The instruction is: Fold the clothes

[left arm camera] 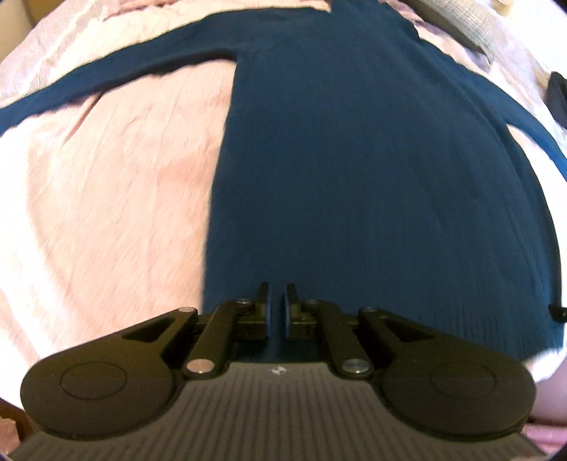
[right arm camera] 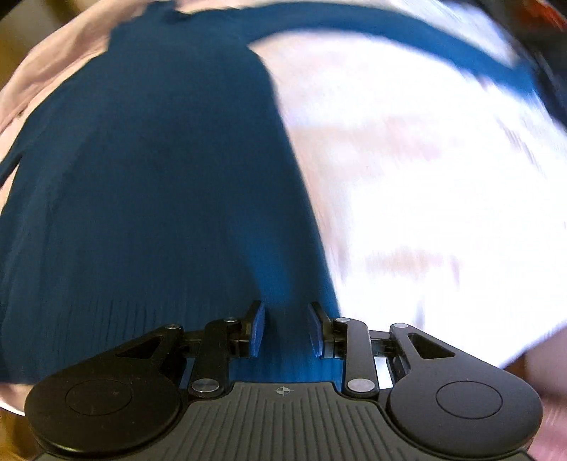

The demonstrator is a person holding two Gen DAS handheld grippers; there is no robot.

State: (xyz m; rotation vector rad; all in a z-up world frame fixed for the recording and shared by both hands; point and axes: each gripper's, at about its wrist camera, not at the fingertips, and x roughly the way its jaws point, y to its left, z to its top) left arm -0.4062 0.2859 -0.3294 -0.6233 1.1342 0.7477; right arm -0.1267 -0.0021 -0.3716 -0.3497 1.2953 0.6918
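Note:
A dark blue long-sleeved knit top (left arm camera: 354, 177) lies spread flat on a pale pink bedspread (left arm camera: 106, 212); its left sleeve (left arm camera: 106, 76) stretches out to the left. My left gripper (left arm camera: 277, 298) hovers over the top's hem near its left edge, jaws almost closed with a thin gap and nothing between them. In the right wrist view the same top (right arm camera: 141, 177) fills the left side, its right sleeve (right arm camera: 389, 32) curving away. My right gripper (right arm camera: 285, 319) is open over the hem near the top's right edge; the frame is motion-blurred.
A grey checked cushion or folded cloth (left arm camera: 460, 21) lies at the far right of the bed. A dark object (left arm camera: 558, 95) sits at the right edge. The bedspread (right arm camera: 425, 177) extends brightly lit to the right of the top.

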